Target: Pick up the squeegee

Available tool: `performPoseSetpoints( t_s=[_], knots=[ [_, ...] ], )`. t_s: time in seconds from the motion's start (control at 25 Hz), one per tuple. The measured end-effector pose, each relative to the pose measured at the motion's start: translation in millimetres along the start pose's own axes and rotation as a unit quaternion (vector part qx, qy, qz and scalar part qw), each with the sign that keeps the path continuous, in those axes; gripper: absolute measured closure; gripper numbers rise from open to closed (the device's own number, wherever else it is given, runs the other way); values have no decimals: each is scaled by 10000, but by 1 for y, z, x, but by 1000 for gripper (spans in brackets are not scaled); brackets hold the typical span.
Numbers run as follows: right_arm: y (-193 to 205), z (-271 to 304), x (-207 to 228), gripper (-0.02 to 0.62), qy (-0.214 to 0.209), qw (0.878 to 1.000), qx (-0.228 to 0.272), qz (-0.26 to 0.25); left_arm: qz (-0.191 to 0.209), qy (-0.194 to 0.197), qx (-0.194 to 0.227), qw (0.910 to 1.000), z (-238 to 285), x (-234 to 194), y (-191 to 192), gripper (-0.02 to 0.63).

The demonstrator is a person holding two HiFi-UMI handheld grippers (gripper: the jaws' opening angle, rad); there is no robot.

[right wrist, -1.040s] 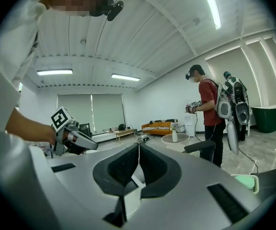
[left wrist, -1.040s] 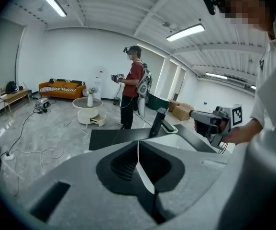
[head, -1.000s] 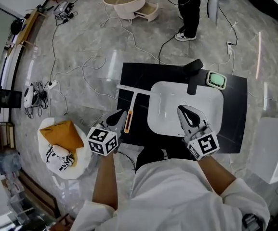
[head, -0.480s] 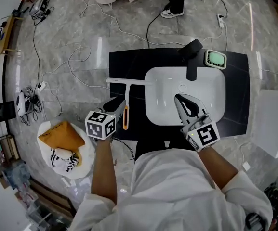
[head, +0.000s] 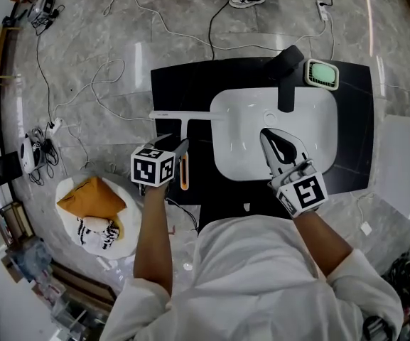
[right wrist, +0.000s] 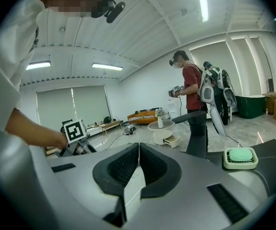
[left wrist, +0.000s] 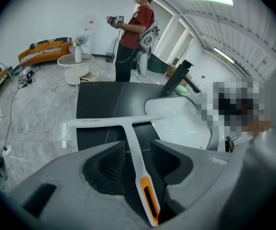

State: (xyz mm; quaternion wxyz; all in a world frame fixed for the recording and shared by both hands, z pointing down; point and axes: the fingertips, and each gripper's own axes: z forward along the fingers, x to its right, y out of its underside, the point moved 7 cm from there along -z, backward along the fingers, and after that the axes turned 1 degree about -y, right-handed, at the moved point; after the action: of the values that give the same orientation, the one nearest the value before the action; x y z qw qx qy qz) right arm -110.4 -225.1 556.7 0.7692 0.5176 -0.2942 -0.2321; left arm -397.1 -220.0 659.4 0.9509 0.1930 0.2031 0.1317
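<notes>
A white T-shaped squeegee (head: 185, 129) with an orange-tipped handle lies on the black counter (head: 169, 91), left of the white sink (head: 219, 119). My left gripper (head: 177, 148) points steeply down over the handle end. In the left gripper view the squeegee (left wrist: 131, 143) runs between the two pads of the left gripper (left wrist: 138, 145); its jaws are opening and do not press on the handle. My right gripper (head: 266, 136) hovers over the sink's near part. In the right gripper view the right gripper (right wrist: 138, 148) is shut with nothing in it.
A black faucet (head: 288, 84) and a soap dish with green soap (head: 320, 74) stand at the sink's far side. A white bag with an orange cloth (head: 91, 208) lies on the floor at left, with cables (head: 105, 84) around. A white box (head: 409, 165) stands right. A person (left wrist: 133, 28) stands beyond the counter.
My left gripper has come down and tilted over the squeegee's handle, and its jaws have gone from shut to wide apart. The right gripper has sunk slightly over the sink.
</notes>
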Motion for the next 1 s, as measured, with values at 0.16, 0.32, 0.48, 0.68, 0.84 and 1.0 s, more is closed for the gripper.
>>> performPoseSetpoints(
  t_s=[0.16, 0.32, 0.48, 0.68, 0.84, 1.0],
  knots=[
    [7, 3, 2, 580, 1, 10000, -39, 91, -23, -55, -213, 9998, 13, -2, 5, 436],
    [13, 4, 6, 580, -10, 9998, -103, 140, -114, -148, -332, 9993, 19, -6, 6, 443],
    [19, 5, 12, 580, 20, 9998, -125, 169, -144, -172, -411, 9989, 25, -7, 5, 453],
    [22, 3, 17, 580, 67, 9997, -131, 190, -140, -153, -525, 9984, 33, -3, 6, 462],
    [22, -1, 18, 580, 101, 9997, -114, 212, -186, -145, -531, 9983, 34, -2, 5, 488],
    [25, -5, 18, 580, 108, 9996, -124, 236, -354, -175, -482, 9981, 34, -4, 6, 497]
  ],
)
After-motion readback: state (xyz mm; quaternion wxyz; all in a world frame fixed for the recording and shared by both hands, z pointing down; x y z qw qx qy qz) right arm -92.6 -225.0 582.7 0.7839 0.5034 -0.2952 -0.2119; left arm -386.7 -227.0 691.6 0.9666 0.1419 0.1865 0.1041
